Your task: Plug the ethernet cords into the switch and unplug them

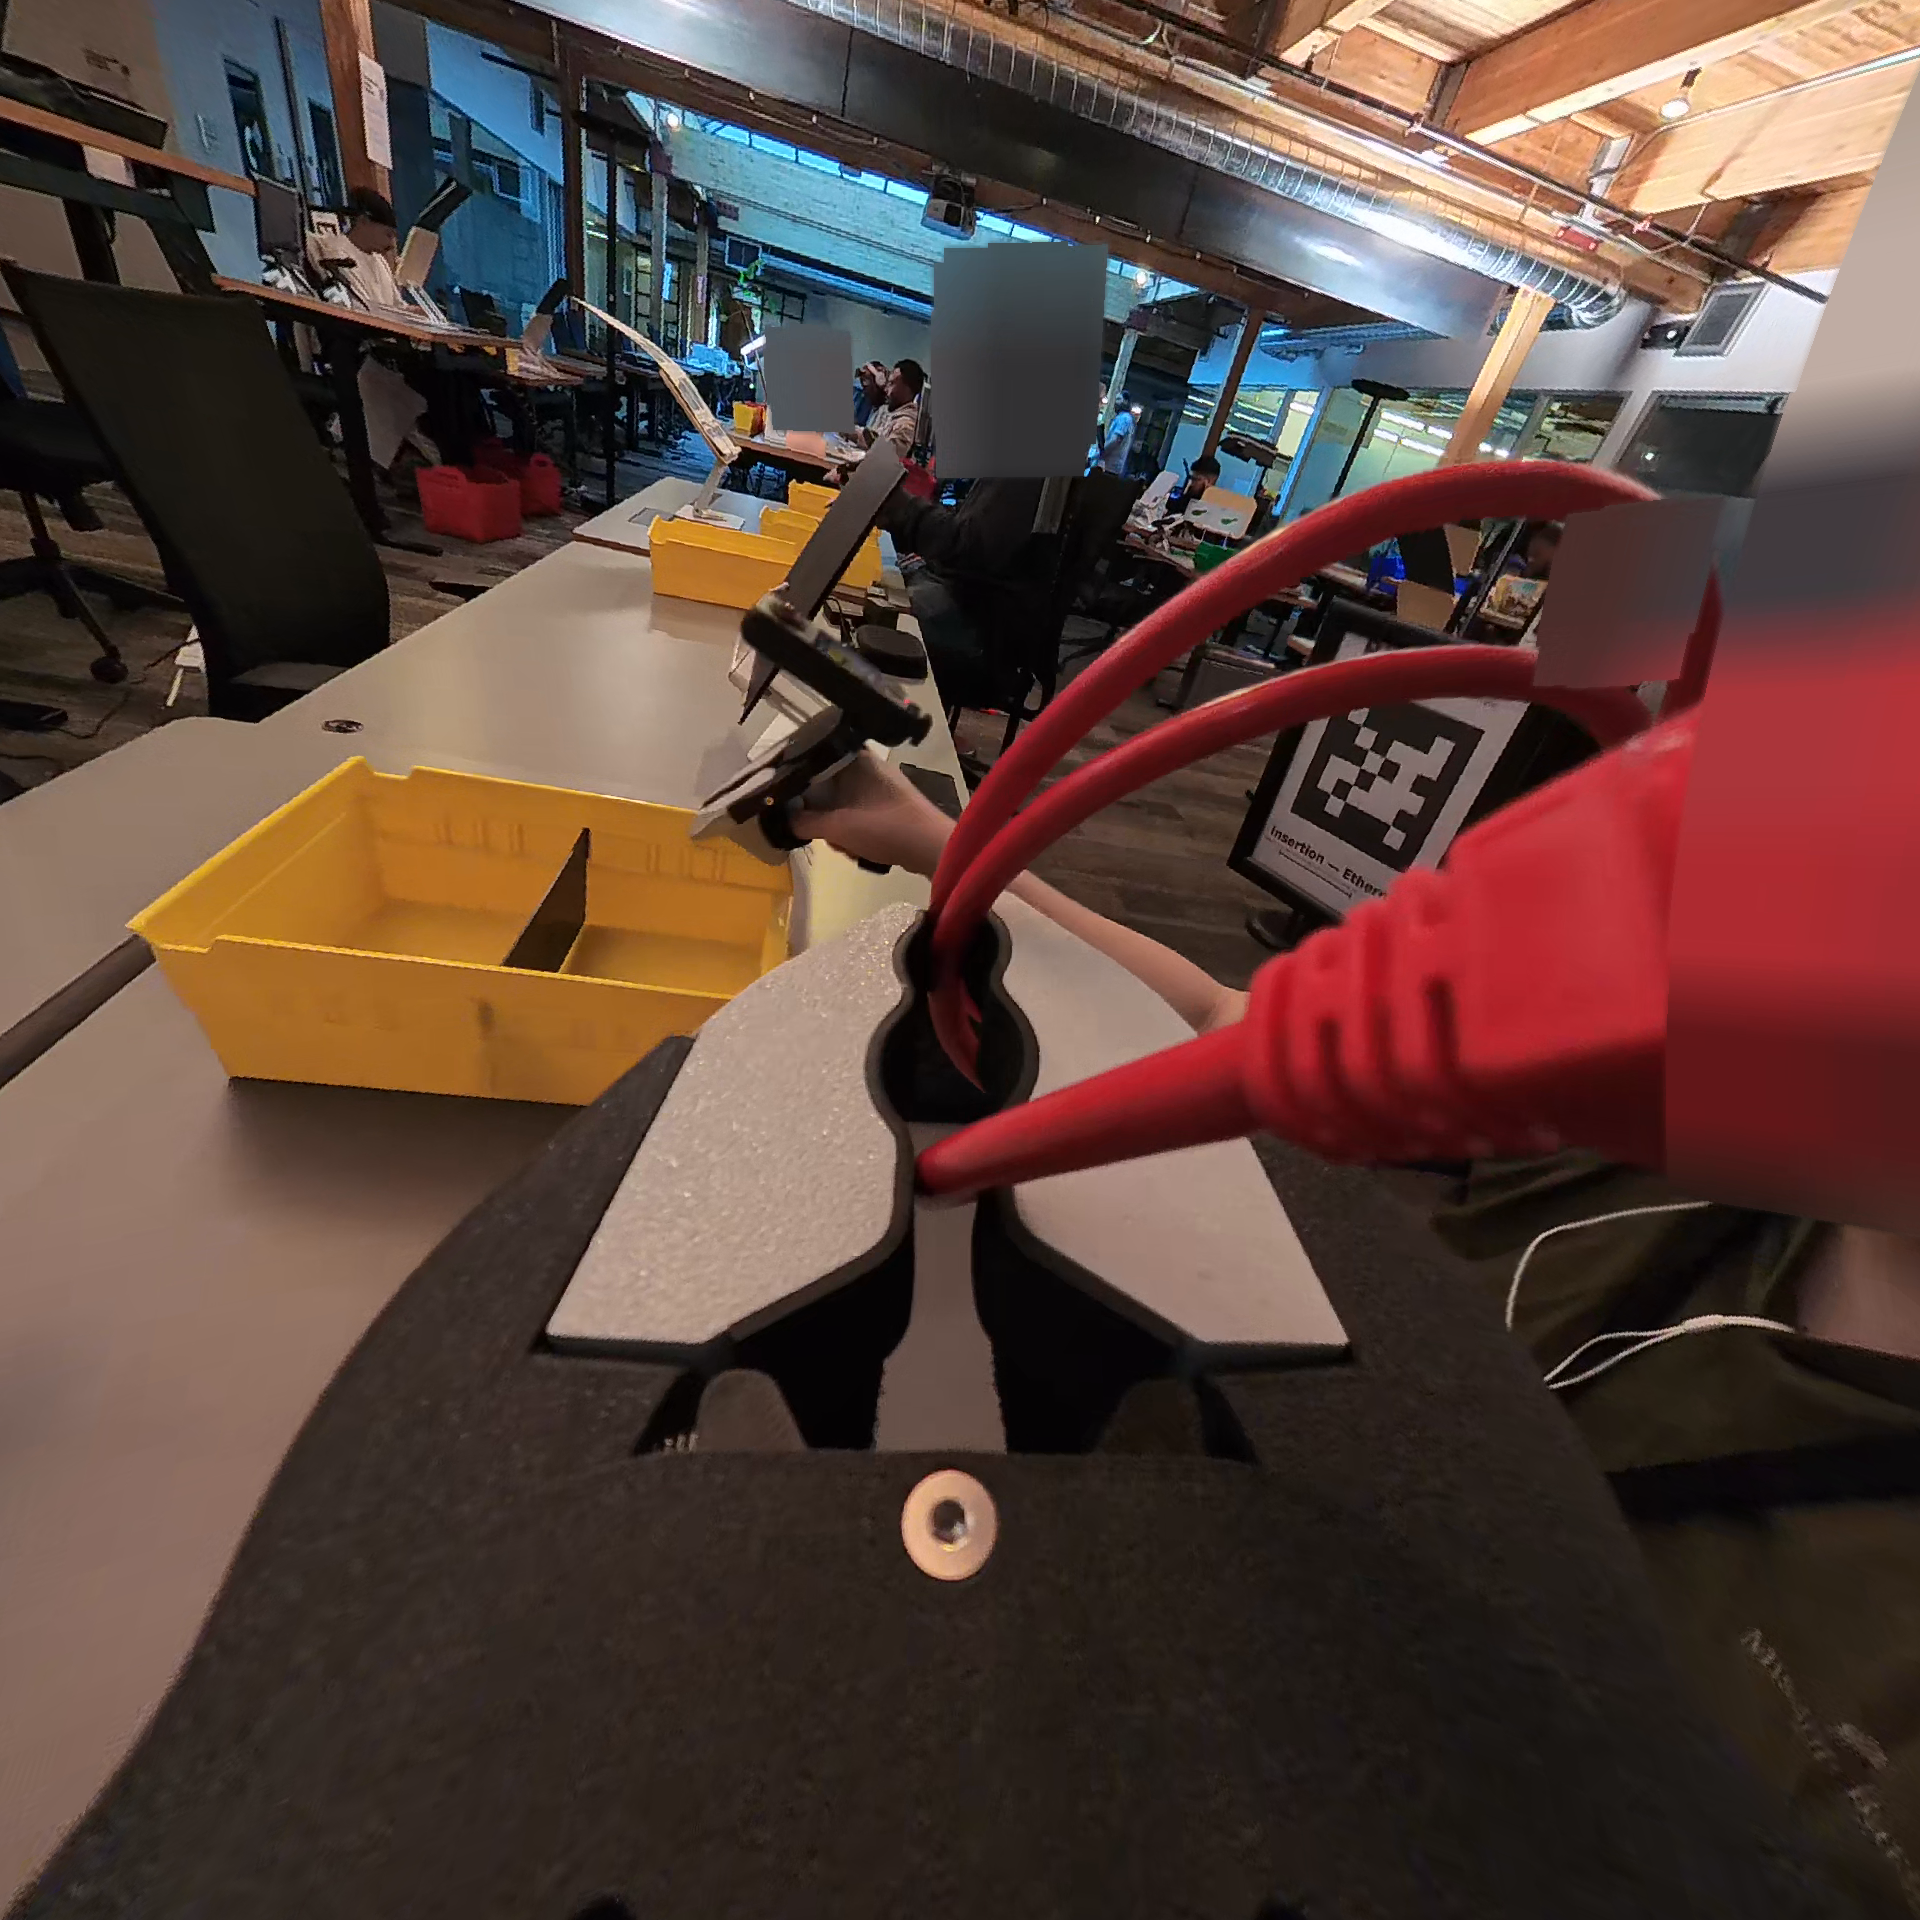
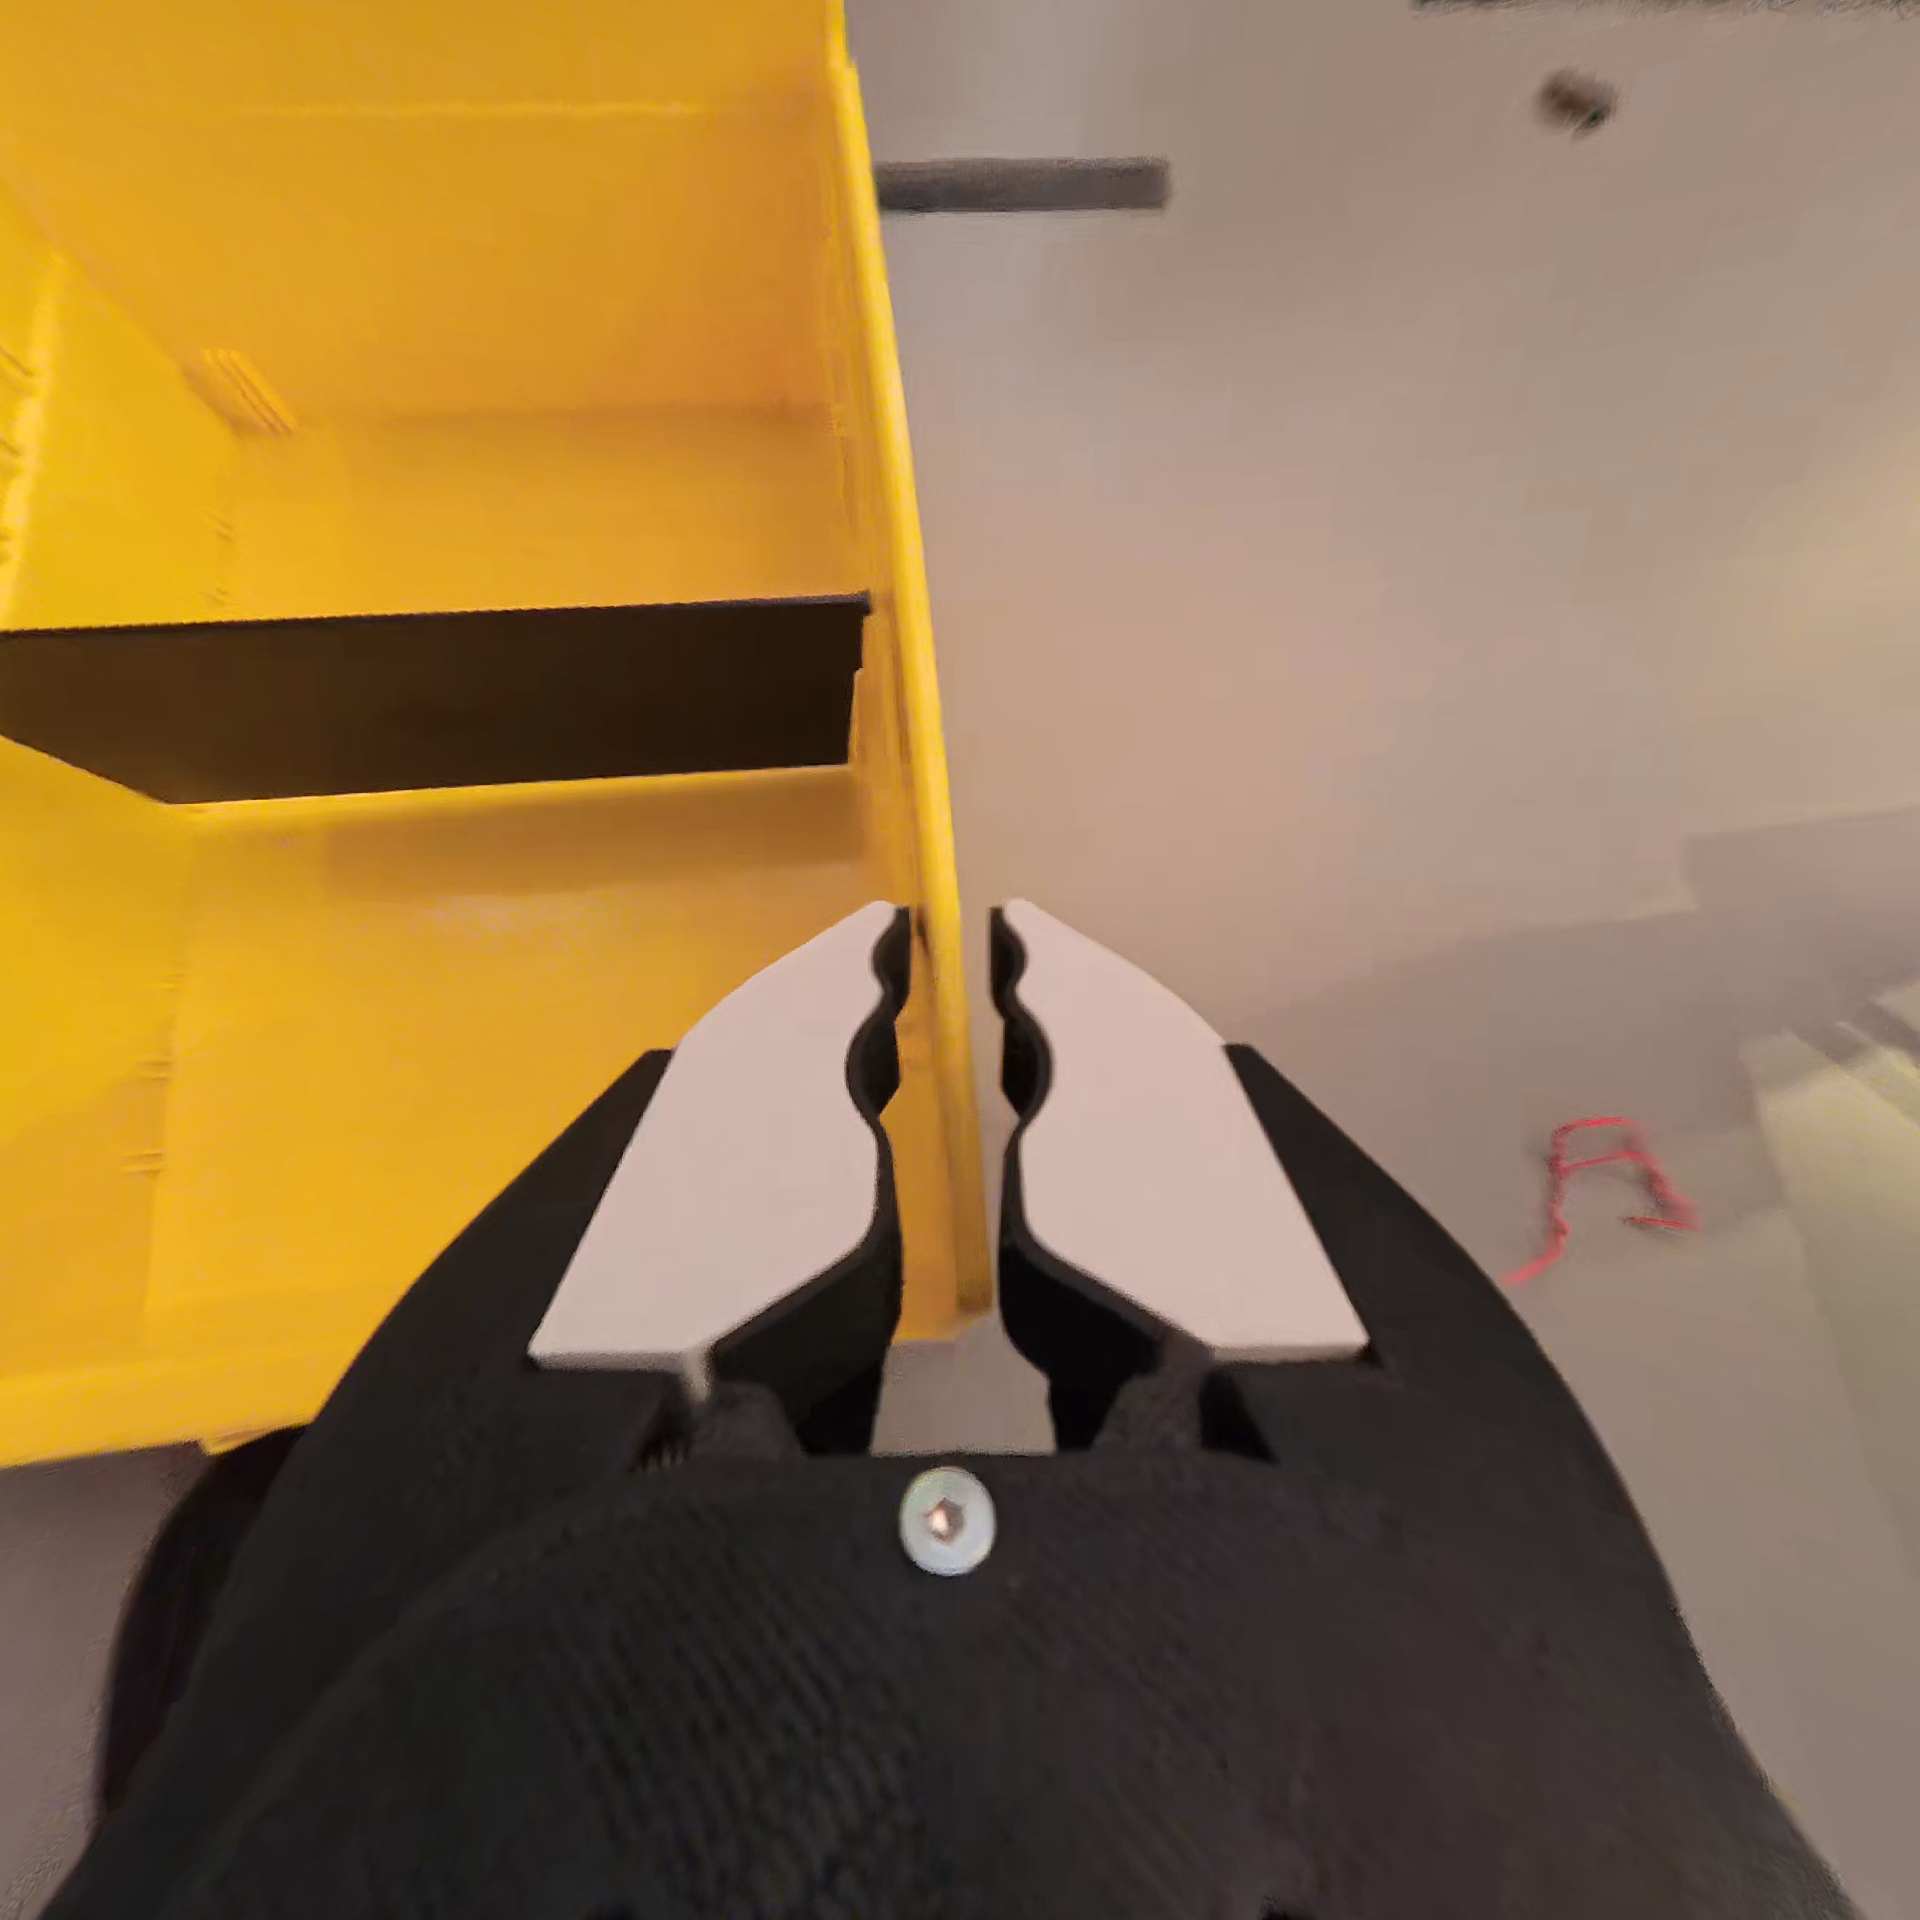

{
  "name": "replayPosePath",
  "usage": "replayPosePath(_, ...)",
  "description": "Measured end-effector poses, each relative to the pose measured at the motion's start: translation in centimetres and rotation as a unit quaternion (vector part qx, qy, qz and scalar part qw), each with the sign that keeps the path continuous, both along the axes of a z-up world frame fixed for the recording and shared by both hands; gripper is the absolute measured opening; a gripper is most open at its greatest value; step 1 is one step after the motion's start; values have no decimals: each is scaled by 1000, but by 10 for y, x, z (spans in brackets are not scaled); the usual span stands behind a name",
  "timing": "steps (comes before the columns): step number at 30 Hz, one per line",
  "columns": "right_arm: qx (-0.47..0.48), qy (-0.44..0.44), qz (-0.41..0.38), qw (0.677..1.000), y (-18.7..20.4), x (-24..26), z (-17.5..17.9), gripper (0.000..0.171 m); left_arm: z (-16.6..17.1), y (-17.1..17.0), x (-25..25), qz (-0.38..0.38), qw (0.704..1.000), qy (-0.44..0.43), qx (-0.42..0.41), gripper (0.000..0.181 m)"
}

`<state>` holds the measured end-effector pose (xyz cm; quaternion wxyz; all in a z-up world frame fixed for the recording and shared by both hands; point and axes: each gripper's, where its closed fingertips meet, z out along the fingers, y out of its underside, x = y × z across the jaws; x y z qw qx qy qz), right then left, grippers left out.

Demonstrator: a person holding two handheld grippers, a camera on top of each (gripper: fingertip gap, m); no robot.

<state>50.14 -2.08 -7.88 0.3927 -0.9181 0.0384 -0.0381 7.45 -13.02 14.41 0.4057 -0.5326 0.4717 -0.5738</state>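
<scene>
My left gripper (image 1: 951, 940) is shut on red ethernet cords (image 1: 1195, 644). Two loops rise out of its tips and arc to the right. A red plug boot (image 1: 1455, 1039) hangs close to the camera, and its cord runs in between the fingers. My right gripper (image 2: 948, 914) straddles the right wall of a yellow bin (image 2: 436, 1091), near the bin's corner, with its jaws close on the wall. It also shows in the left wrist view (image 1: 779, 779), at the rim of the same bin (image 1: 343, 966). No switch is in view.
The bin has a black divider (image 1: 551, 909) and stands on a grey table (image 1: 208, 1299). A sign with a black-and-white marker (image 1: 1382, 790) stands to the right. More yellow bins (image 1: 727, 551) sit farther down the table. A small blurred red wire (image 2: 1600, 1195) lies on the table. The tips of one gripper are about 50 centimetres away from the tips of the other.
</scene>
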Motion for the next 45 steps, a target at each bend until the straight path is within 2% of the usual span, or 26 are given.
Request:
replayPosePath(2, 39, -58, -5, 998, -3, 2, 25, 28, -3, 8, -1, 10, 1000, 2, -2, 6)
replayPosePath(4, 119, -75, 19, 990, -2, -19, 70, 34, -6, 18, -1, 24, 1000, 0, -18, 6)
replayPosePath(5, 167, -63, 55, 982, -1, -42, 96, 35, -9, 22, -1, 29, 999, 2, -28, 6)
replayPosePath(7, 252, 3, 174, 952, -4, -110, 147, 35, -18, 34, 1, 51, 998, 20, -42, 6)
replayPosePath(9, 298, 99, 326, 892, -23, -193, 190, 42, -31, 54, 0, 107, 992, 51, -48, 6)
replayPosePath(11, 307, 183, 456, 815, -52, -262, 224, 48, -48, 78, -5, 182, 978, 92, -45, 6)
replayPosePath(13, 293, 238, 556, 740, -83, -314, 246, 59, -61, 98, -14, 245, 960, 127, -38, 6)
replayPosePath(14, 284, 251, 592, 711, -94, -334, 252, 64, -66, 106, -18, 267, 953, 139, -35, 6)
replayPosePath(15, 277, 251, 611, 697, -99, -351, 254, 67, -69, 111, -21, 284, 947, 147, -34, 6)
replayPosePath(16, 275, 239, 614, 700, -96, -364, 254, 70, -72, 116, -24, 297, 942, 153, -35, 6)
replayPosePath(19, 276, 167, 571, 754, -61, -390, 236, 75, -80, 125, -29, 323, 930, 172, -35, 6)
replayPosePath(23, 223, 122, 544, 800, -35, -415, 188, 75, -90, 136, -34, 354, 914, 198, -27, 6)
replayPosePath(25, 189, 82, 527, 825, -22, -419, 164, 67, -94, 140, -35, 362, 909, 206, -26, 6)
replayPosePath(27, 194, 39, 504, 841, -6, -416, 152, 46, -99, 142, -35, 367, 904, 217, -24, 6)
replayPosePath(29, 182, 25, 521, 833, -4, -418, 141, 2, -103, 144, -35, 373, 898, 231, -18, 6)
replayPosePath(34, 169, 92, 547, 815, -4, -414, 142, 0, -119, 134, -27, 343, 895, 286, -6, 9)
replayPosePath(40, 176, 188, 563, 785, -3, -392, 164, 0, -112, 115, -9, 275, 924, 264, 1, 25)
replayPosePath(42, 174, 213, 581, 766, -8, -387, 170, 0, -109, 110, -7, 255, 930, 264, 14, 28)
replayPosePath(45, 167, 229, 616, 735, -19, -383, 176, 0, -105, 101, -1, 220, 942, 252, 34, 42)
